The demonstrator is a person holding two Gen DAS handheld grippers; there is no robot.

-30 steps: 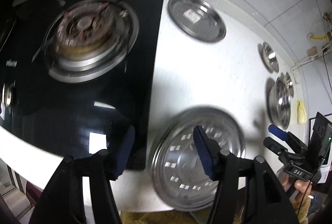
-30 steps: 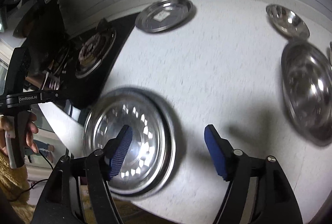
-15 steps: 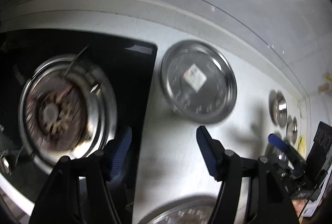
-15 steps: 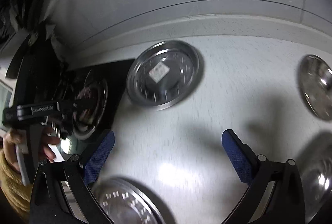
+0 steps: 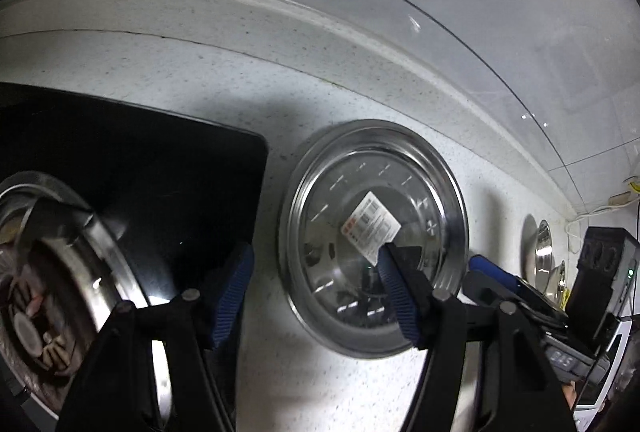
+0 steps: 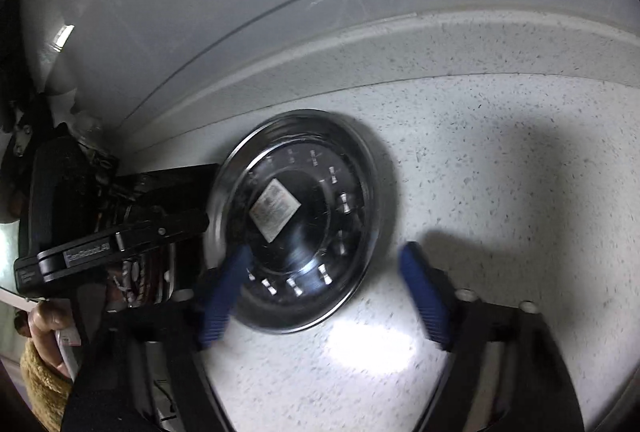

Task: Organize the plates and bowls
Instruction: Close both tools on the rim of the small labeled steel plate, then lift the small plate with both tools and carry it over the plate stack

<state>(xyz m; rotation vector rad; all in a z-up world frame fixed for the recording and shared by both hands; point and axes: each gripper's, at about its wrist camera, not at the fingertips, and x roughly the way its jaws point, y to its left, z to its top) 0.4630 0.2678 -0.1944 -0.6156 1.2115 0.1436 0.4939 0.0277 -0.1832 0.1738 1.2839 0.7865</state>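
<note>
Plate [image 5: 374,232] – shiny steel, paper label [image 5: 370,223]; counter [image 5: 200,80] – speckled stone.

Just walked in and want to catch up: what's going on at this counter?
A person holds a claw in each hand over the steel plate with a sticker, beside the stove. The left claw straddles the plate's left rim, the right claw its right rim. The right jaws have just been closing; both are open, and the plate lies flat, not gripped.

text: "GenRobot.AI" | on: left gripper [image 6: 120,250] body | plate [image 6: 296,220] sticker: unreadable
</note>
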